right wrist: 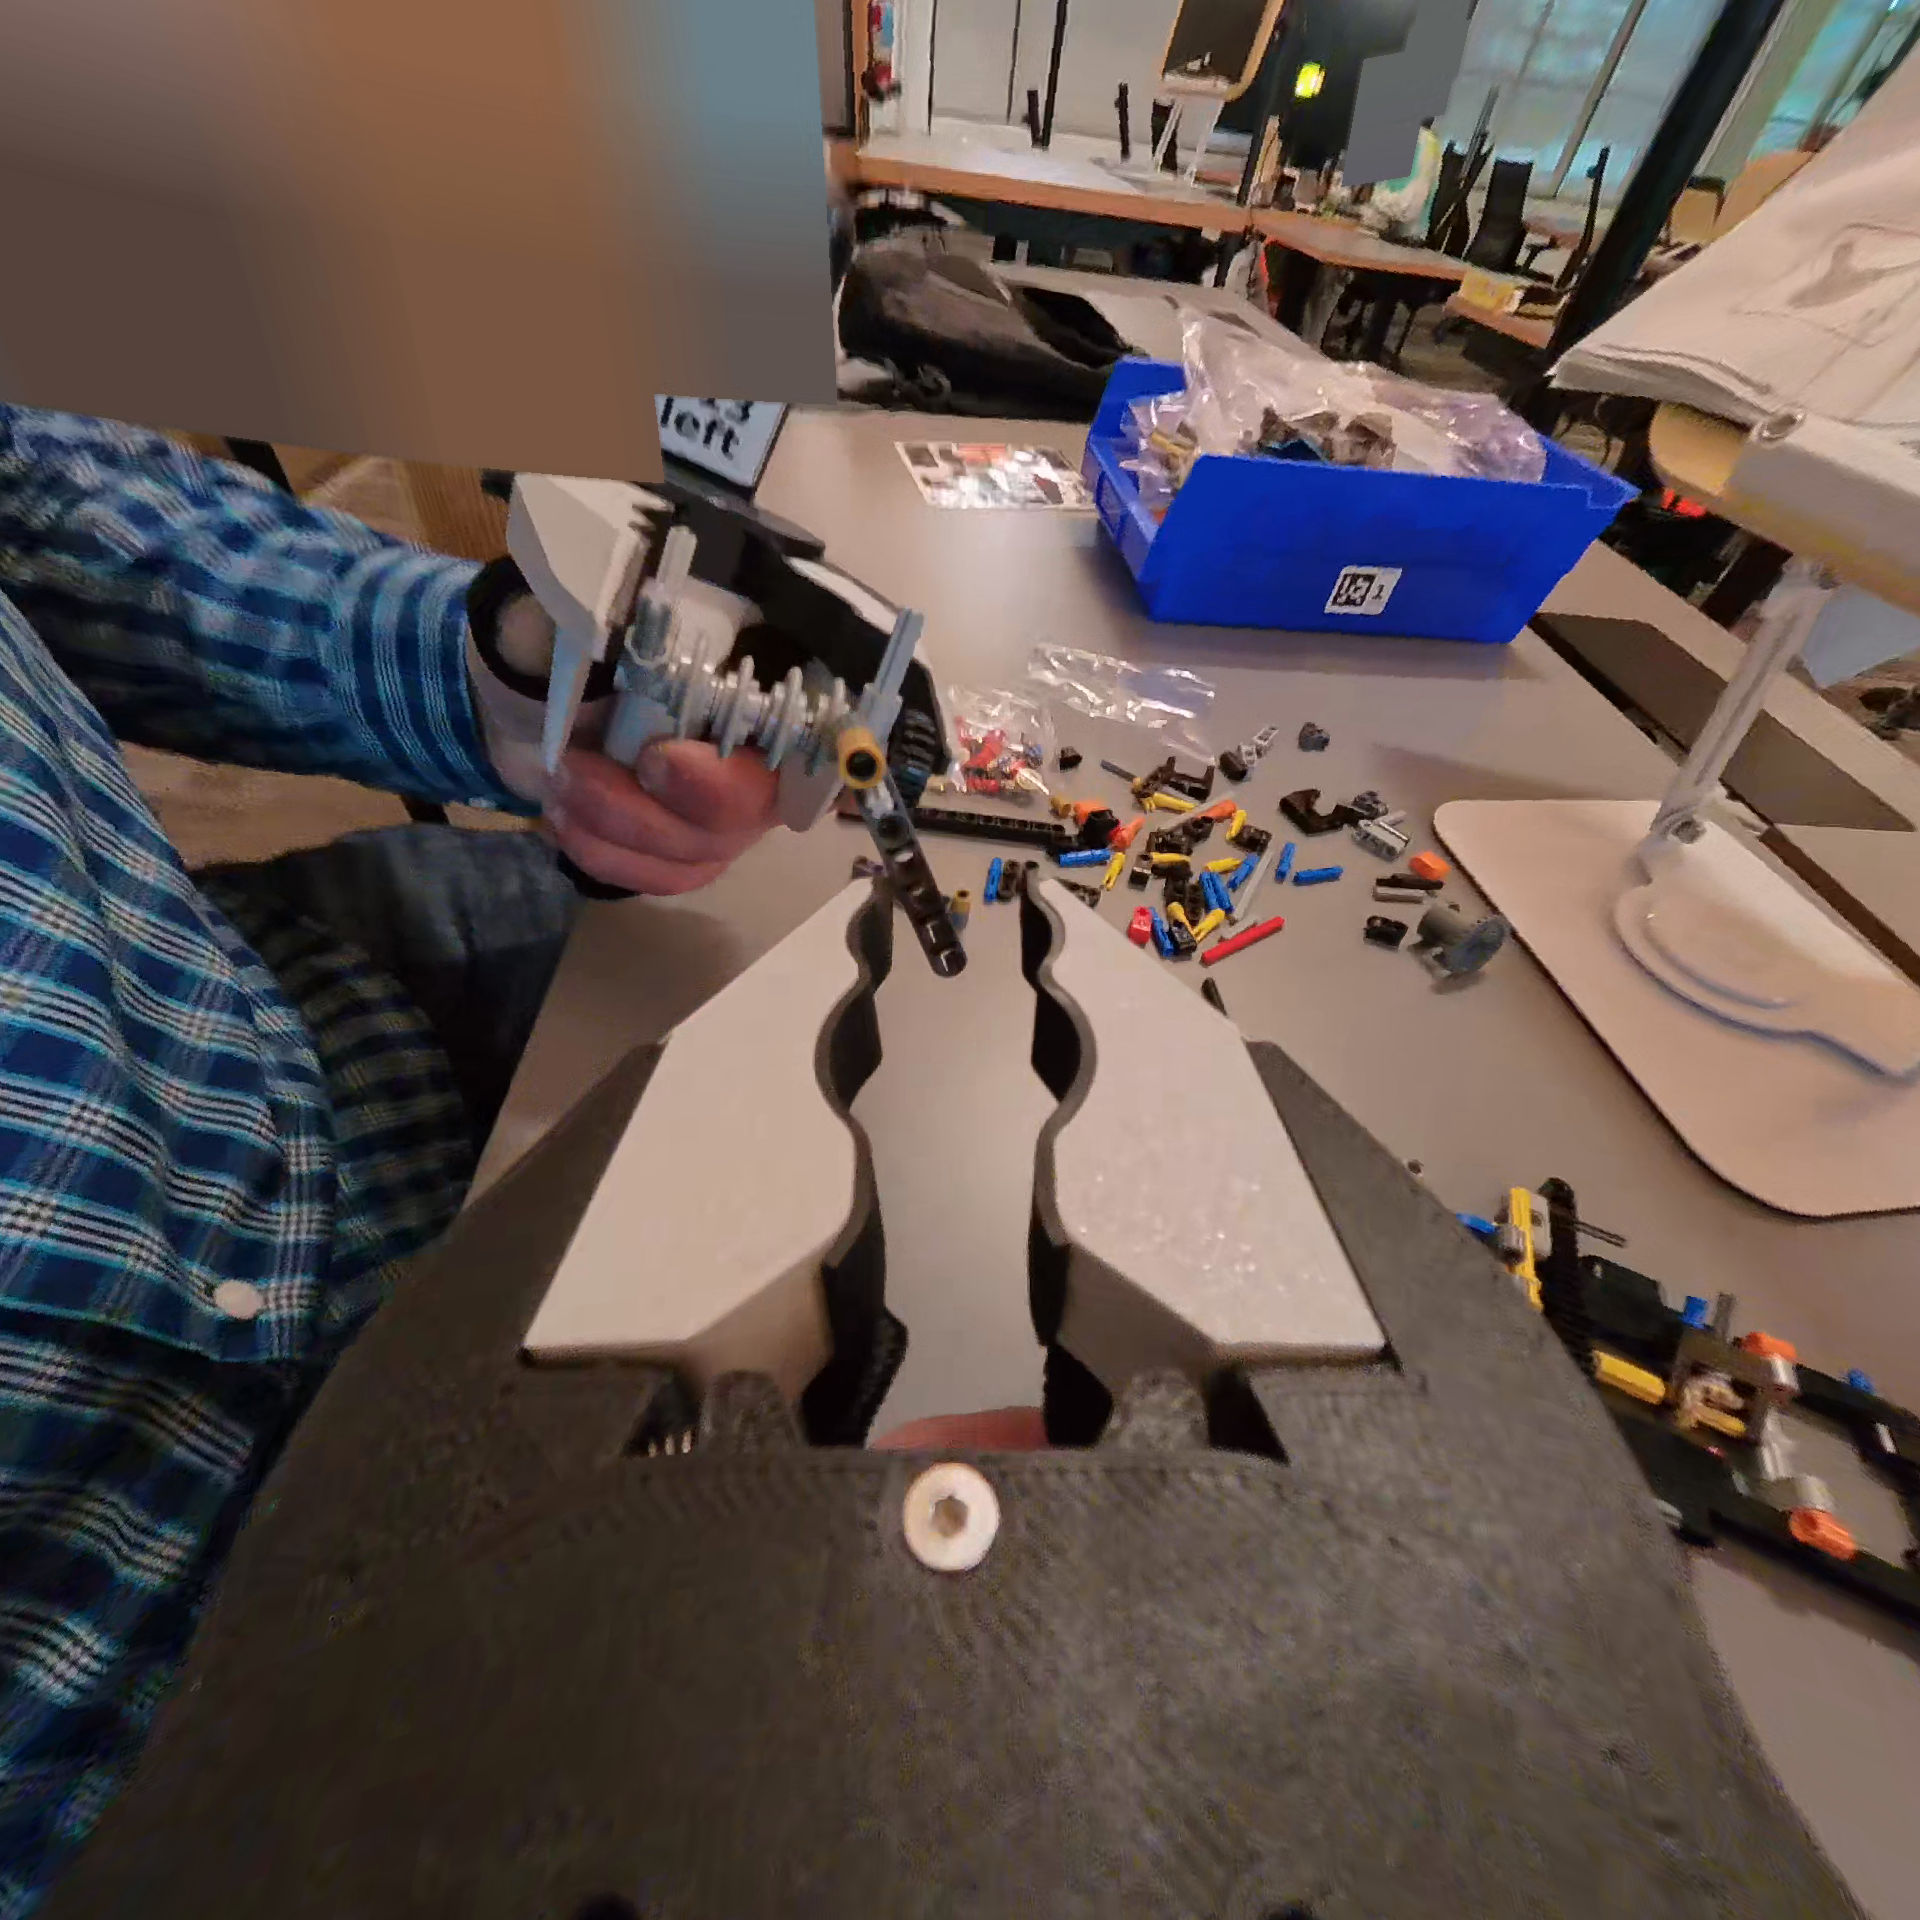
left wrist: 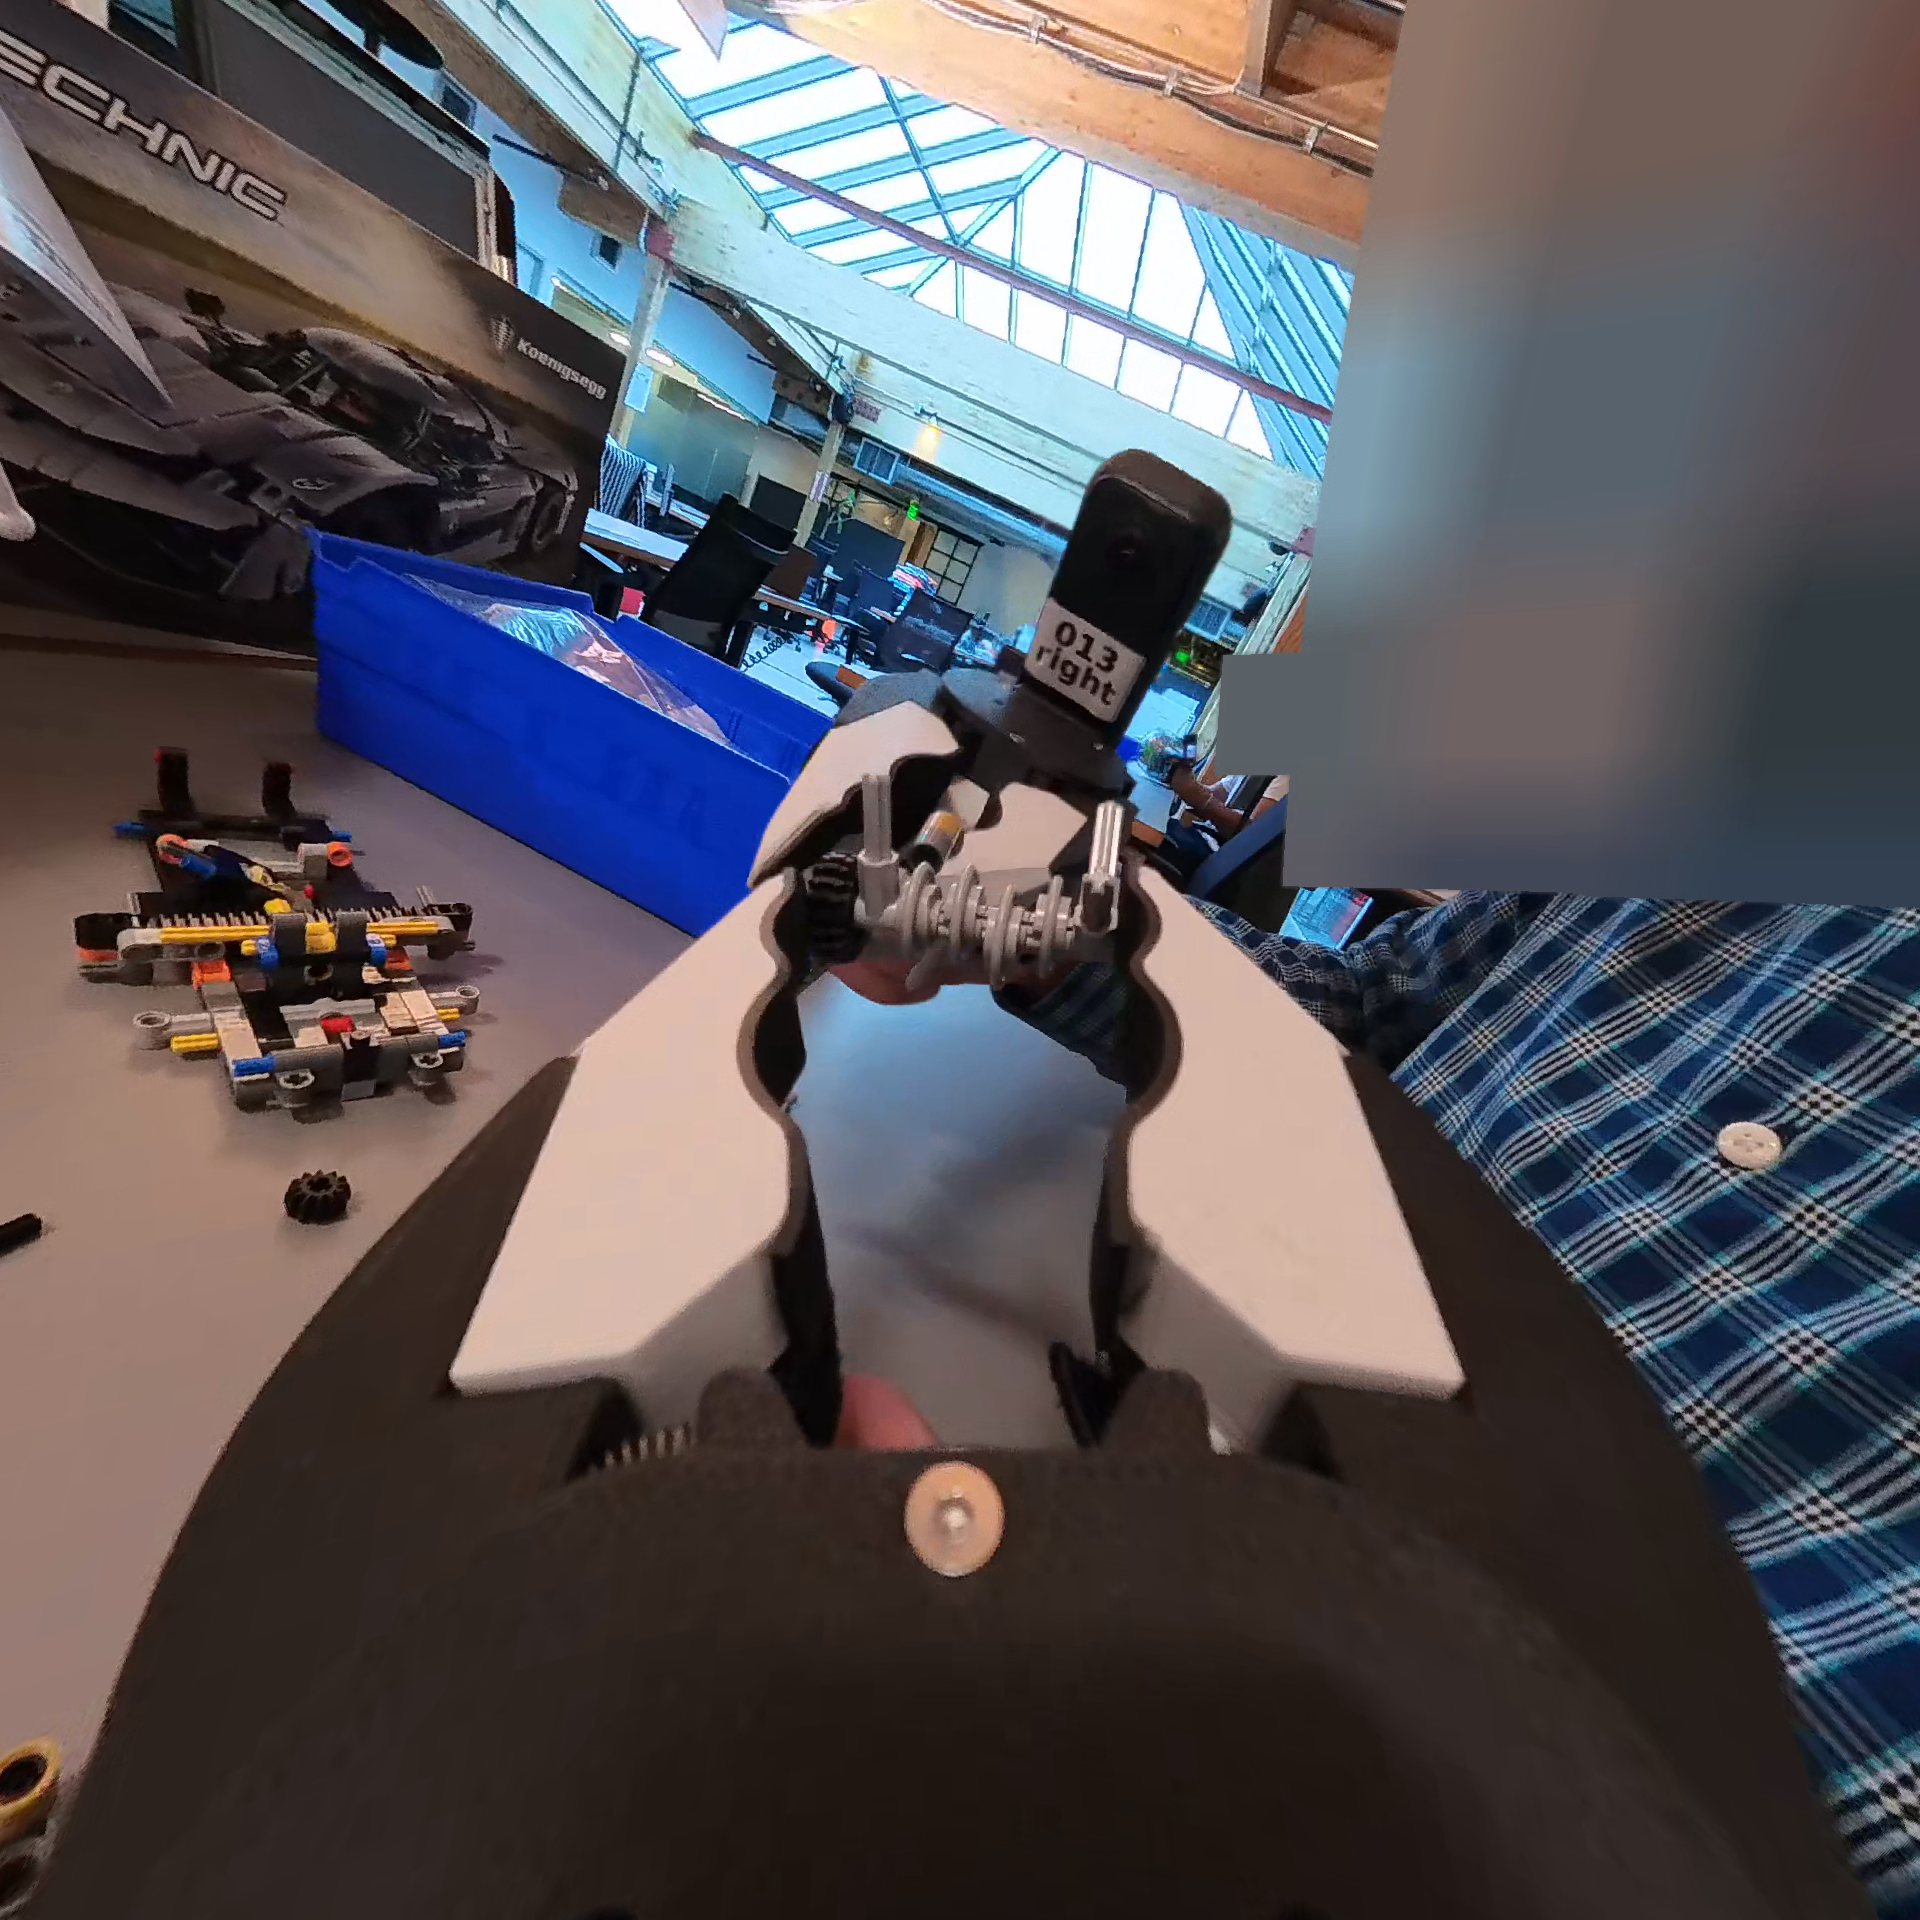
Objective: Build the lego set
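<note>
Left wrist view: the left gripper (left wrist: 961, 914) is part-way closed, its fingertips clamped on either end of a grey axle assembly (left wrist: 977, 914) carrying a black gear, ribbed grey bushes and two upright grey connectors. The assembly lies crosswise between the tips, lifted off the grey table (left wrist: 208, 1299). Just beyond the assembly, the right gripper (left wrist: 940, 821) faces this way, its tips close to the assembly's far side; whether they touch it cannot be told here. Left of the assembly, the partly built chassis (left wrist: 281, 966) lies flat on the table, with a loose black gear (left wrist: 317, 1195) nearer the camera. A blue bin (left wrist: 540, 748) stands behind the chassis, in front of the set's box (left wrist: 260, 364).

Right wrist view: the right gripper (right wrist: 951, 925) is narrowly open, and a black beam (right wrist: 920, 894) hanging from the assembly (right wrist: 727, 707) reaches into the gap between its tips; contact with the fingers is unclear. The left gripper (right wrist: 665, 644) holds the assembly up and left of those tips. Right of the assembly, loose pieces (right wrist: 1195, 862) are scattered on the table, with the blue bin (right wrist: 1351, 540) behind them.
</note>
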`<state>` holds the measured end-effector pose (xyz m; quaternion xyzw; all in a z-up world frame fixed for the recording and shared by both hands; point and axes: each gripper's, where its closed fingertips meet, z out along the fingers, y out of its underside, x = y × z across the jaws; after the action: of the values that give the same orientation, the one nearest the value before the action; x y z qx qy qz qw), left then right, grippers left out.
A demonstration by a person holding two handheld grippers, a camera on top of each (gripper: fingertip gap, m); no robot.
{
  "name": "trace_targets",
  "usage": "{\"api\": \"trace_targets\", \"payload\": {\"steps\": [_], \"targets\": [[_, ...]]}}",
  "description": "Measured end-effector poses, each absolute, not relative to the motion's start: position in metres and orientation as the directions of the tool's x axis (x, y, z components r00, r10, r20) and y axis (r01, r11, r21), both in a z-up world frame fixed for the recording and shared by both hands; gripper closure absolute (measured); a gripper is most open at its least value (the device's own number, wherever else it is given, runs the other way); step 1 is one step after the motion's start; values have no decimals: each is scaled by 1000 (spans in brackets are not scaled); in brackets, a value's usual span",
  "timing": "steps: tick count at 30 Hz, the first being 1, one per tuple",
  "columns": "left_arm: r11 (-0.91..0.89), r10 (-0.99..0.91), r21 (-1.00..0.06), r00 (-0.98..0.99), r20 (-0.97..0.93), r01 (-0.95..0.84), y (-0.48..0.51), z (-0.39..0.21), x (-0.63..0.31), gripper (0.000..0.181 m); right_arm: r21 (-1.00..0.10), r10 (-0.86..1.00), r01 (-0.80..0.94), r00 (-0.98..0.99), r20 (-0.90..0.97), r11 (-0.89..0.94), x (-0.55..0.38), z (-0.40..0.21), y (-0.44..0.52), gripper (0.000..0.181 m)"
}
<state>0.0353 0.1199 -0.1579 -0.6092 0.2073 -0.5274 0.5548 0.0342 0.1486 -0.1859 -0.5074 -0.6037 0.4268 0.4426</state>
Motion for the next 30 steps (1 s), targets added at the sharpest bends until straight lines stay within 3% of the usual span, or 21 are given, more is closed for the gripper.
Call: {"api": "trace_targets", "payload": {"steps": [3,8,16,30], "targets": [[-295,-840,-895,355,410,334,120,-158,35,125,-949,988,291,-132,85,120,31,-198,142,172],[-254,-848,-915,383,367,313,119,-158,31,125,-949,966,301,-207,-157,-90,33,-195,127,177],[-106,-870,-993,478,121,59,116,-172,34,124,-842,842,363,-217,-493,-400,37,-198,115,177],[199,-791,-905,484,-375,-377,115,-193,32,124,-733,742,376,-155,-652,-566,36,-204,103,176]]}}
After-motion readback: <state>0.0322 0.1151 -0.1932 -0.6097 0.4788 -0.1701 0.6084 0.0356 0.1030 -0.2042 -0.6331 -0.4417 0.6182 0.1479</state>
